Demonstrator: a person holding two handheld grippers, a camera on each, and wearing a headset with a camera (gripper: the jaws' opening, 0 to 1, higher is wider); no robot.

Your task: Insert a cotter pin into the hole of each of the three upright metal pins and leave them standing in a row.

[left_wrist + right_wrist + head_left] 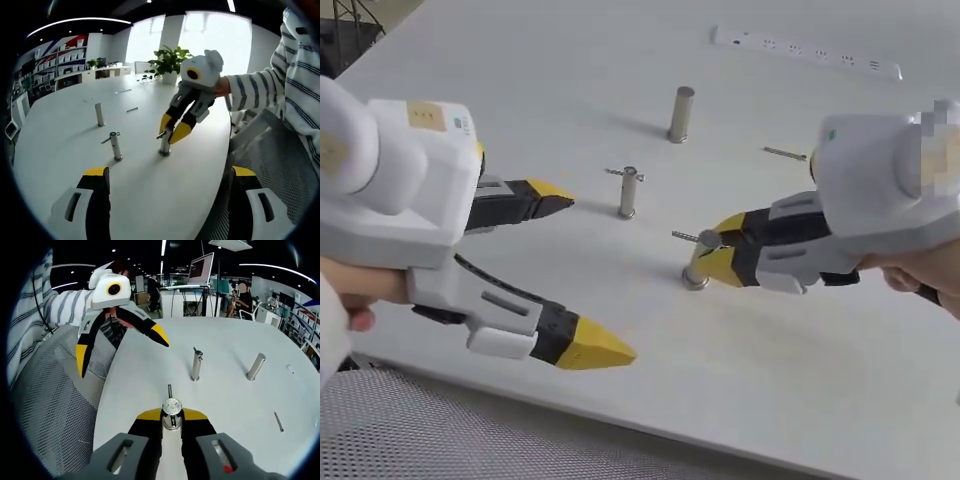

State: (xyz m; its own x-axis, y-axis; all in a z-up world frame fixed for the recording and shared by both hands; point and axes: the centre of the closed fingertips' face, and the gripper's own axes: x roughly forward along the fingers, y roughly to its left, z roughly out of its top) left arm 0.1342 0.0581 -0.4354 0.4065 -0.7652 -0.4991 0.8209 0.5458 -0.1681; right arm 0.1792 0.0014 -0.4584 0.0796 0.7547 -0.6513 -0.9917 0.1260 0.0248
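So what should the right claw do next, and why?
The right claw should probably let go of the near pin: a cotter pin already sticks through it, as with the middle pin. The far pin looks bare, and a loose cotter pin lies on the table to fetch.

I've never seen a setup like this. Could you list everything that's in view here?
Table: one, white, under everything.
Near pin: one, silver, upright, closest to the person.
Middle pin: one, silver, upright, behind it.
Far pin: one, silver, upright, its top bare.
Inserted cotter pins: two, silver, one through the near pin, one through the middle pin.
Loose cotter pin: one, silver, lying flat on the table.
Power strip: one, white, at the table's far edge.
Mesh seat: one, grey, beside the near edge.
Plant: one, green, at the table's end.
Left gripper: one, white, black and yellow, open above the table.
Right gripper: one, same colours, shut on the near pin.
Sleeve: one, striped, behind the right gripper.
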